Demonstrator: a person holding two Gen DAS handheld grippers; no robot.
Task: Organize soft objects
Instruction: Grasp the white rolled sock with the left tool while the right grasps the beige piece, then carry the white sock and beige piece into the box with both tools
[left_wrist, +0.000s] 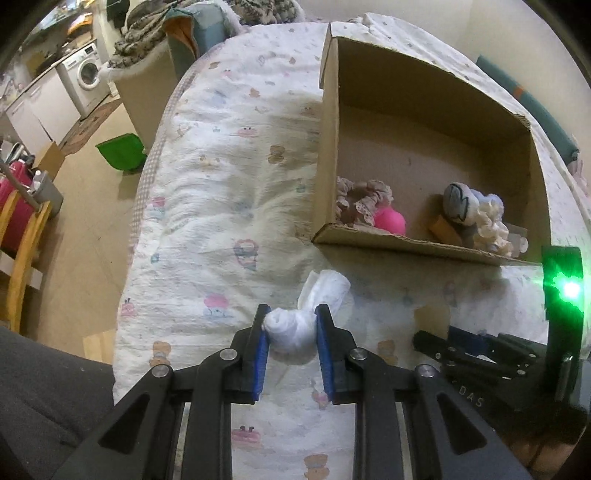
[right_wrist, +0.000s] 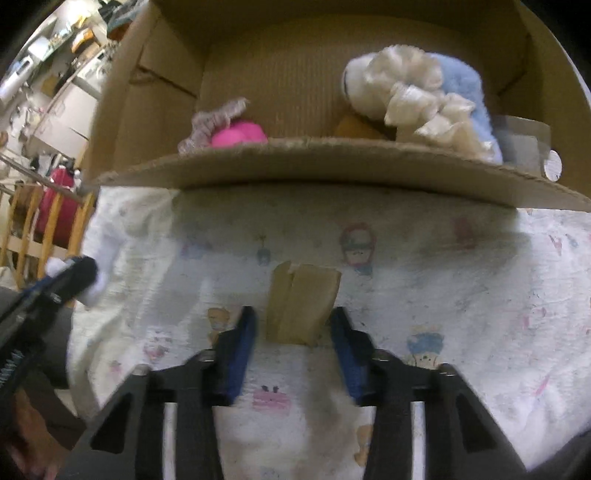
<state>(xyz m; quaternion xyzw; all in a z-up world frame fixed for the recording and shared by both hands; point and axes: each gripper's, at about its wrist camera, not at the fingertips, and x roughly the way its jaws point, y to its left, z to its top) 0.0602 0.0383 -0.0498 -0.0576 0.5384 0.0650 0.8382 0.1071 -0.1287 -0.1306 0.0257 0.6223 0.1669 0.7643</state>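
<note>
My left gripper (left_wrist: 291, 326) is shut on a rolled white sock (left_wrist: 295, 332) just above the patterned bed cover. A cardboard box (left_wrist: 406, 249) lies ahead on the bed. It holds a lace scrunchie (left_wrist: 364, 201), a pink ball (left_wrist: 389, 220), a cream scrunchie (left_wrist: 491, 225) and a blue plush (left_wrist: 458, 205). My right gripper (right_wrist: 293, 328) is open around a tan sponge-like block (right_wrist: 301, 306) lying on the cover in front of the box (right_wrist: 332, 170). The left gripper's tip with the sock (right_wrist: 94, 284) shows at the left of the right wrist view.
The bed cover (left_wrist: 221, 206) spreads left of the box. Off the bed's left side are a green dustpan (left_wrist: 122, 151), a laundry basket (left_wrist: 147, 77), a washing machine (left_wrist: 85, 74) and a wooden chair (left_wrist: 22, 258). My right gripper (left_wrist: 480, 350) rests low at the right.
</note>
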